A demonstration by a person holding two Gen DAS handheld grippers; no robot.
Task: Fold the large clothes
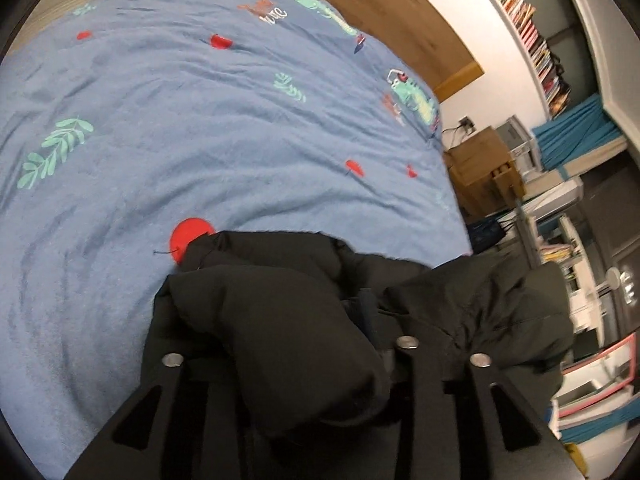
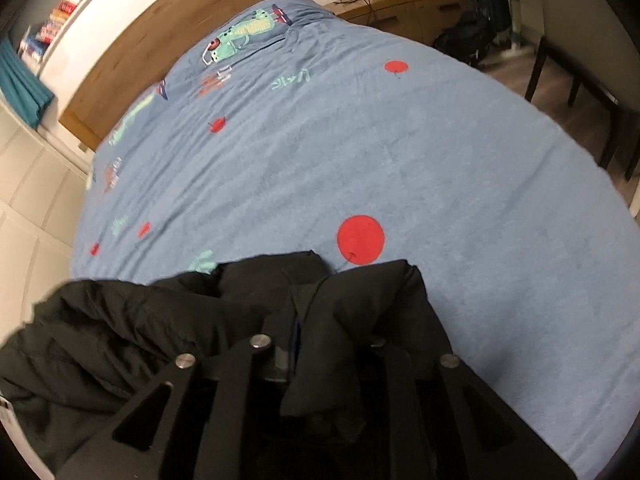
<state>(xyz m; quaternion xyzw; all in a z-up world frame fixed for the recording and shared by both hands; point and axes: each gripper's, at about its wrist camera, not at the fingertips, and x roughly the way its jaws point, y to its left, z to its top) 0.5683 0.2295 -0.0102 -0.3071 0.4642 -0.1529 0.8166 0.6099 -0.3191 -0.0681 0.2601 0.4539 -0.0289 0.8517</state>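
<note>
Black puffy coat [image 1: 288, 320] — bunched, thick, lying at the near edge of the bed [image 1: 200, 140], over the blue printed cover. In the right wrist view the same coat [image 2: 160, 320] spreads off to the left, with one lobe draped down between the fingers.

Left gripper [image 1: 320, 360]: fabric bulges up and over the finger mounts, so the fingers look clamped on a fold of coat, tips buried. Right gripper [image 2: 320, 364]: a flap hangs through the gap; fingers appear closed on it too, tips hidden under cloth.

Step in hand, as judged: both grippers hold an edge of the coat, lifted or about to be carried — an early fold or a spreading-out, not a finished one. The coat is not yet flat, and no neat fold shows.

Next move likely calls for carrying both held edges forward over the bed together, keeping them level so the padding does not twist, then laying the coat down flat before letting go. Slippery, bulky fill may spring back.

Beyond the bed: wooden headboard [image 1: 400, 12], bookshelf [image 1: 532, 40].
</note>
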